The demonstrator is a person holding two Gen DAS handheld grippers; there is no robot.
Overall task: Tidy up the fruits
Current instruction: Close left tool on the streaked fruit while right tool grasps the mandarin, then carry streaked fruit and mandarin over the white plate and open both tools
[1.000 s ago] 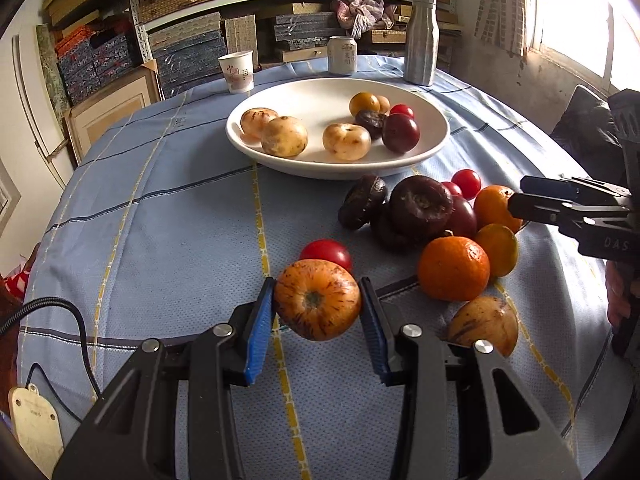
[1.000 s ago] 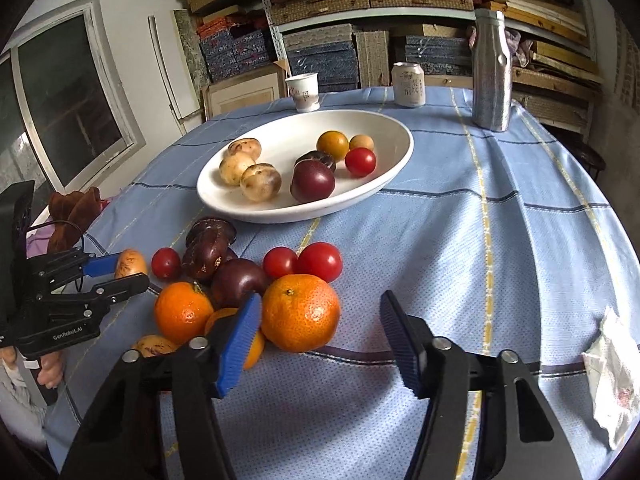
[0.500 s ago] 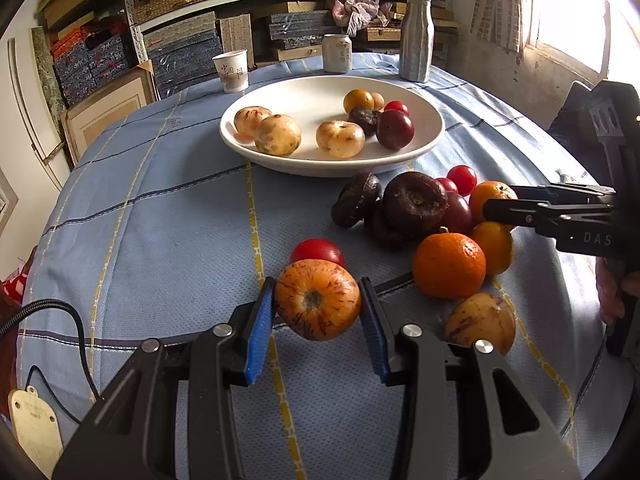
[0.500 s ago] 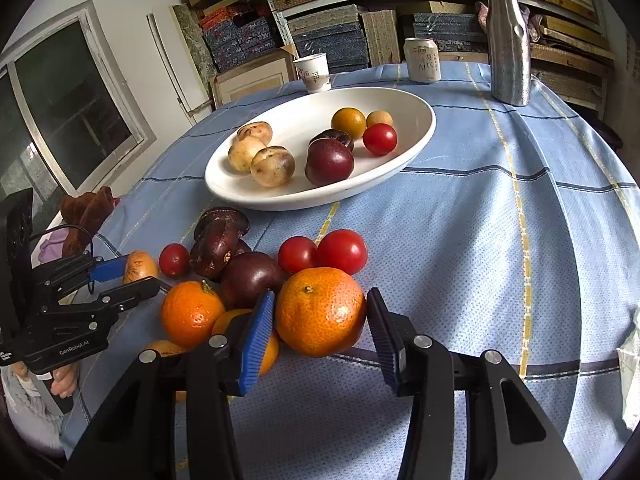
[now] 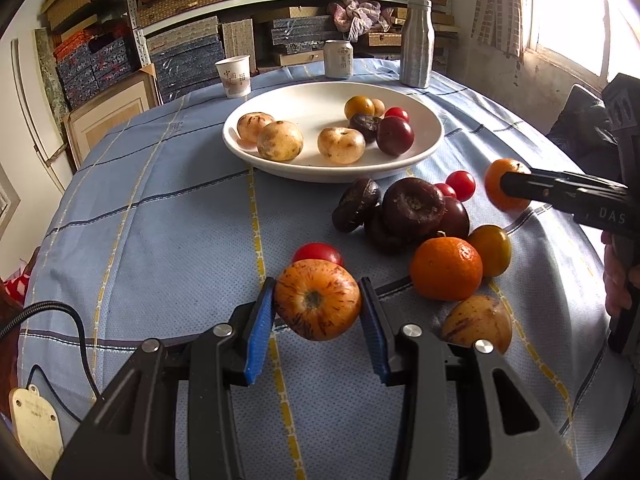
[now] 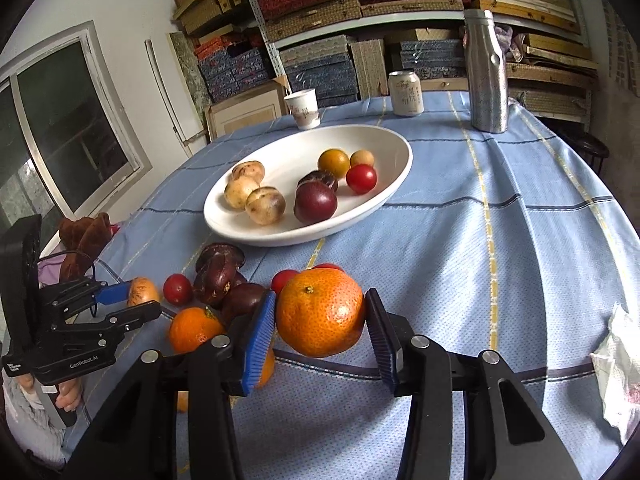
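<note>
My left gripper (image 5: 318, 304) is shut on a streaked orange fruit (image 5: 316, 300) and holds it just above the blue cloth. In the right wrist view the left gripper (image 6: 136, 302) shows at the left edge, with that fruit (image 6: 142, 291) between its tips. A mandarin (image 6: 320, 312) sits pinched between the blue pads of my right gripper (image 6: 320, 316), clear of the cloth. From the left wrist view the same mandarin (image 5: 496, 180) hangs at the tip of the right gripper (image 5: 508, 188). The white bowl (image 5: 432, 136) beyond holds several fruits.
Loose on the cloth lie dark fruits (image 5: 412, 208), another mandarin (image 5: 446, 268), cherry tomatoes (image 5: 460, 186), a red tomato (image 5: 318, 252) and a yellowish fruit (image 5: 478, 322). A paper cup (image 5: 234, 76), can (image 5: 338, 58) and metal bottle (image 5: 417, 54) stand behind the bowl. A crumpled tissue (image 6: 618, 364) lies right.
The right gripper's jaws closed onto the mandarin and raised it off the cloth. The left gripper kept still with its fruit.
</note>
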